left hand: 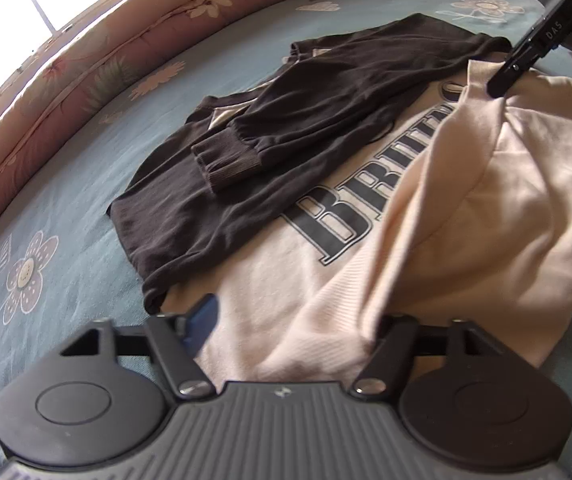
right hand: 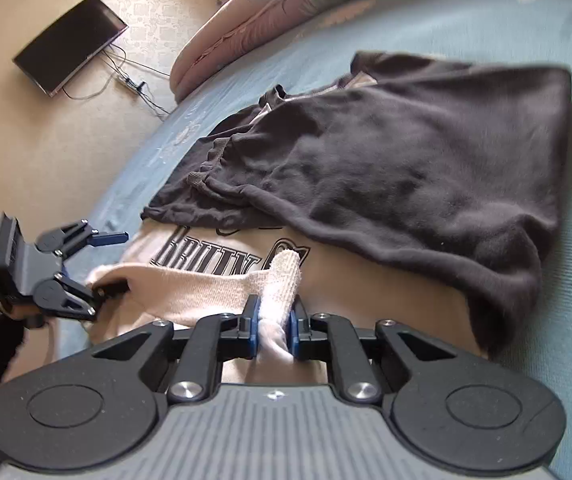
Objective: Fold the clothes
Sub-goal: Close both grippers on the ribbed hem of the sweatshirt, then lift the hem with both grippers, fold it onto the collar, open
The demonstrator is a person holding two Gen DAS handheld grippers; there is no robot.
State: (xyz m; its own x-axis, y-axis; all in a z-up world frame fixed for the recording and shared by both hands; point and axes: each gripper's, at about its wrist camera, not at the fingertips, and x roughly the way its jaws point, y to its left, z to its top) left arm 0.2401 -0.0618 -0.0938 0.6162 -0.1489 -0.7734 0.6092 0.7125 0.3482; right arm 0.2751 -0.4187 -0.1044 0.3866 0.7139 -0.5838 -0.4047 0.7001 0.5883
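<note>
Left wrist view: cream sweatshirt [left hand: 486,208] lettering reads "BRUI".

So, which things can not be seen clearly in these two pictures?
- Printed word on the cream sweatshirt: both views, its end lies under the folded cream sleeve and the dark sweatshirt.
- Left gripper: left wrist view, right finger hidden under cream cloth.
- Right gripper: left wrist view, cut by the top right edge.
- Hands: mostly outside both pictures.
</note>
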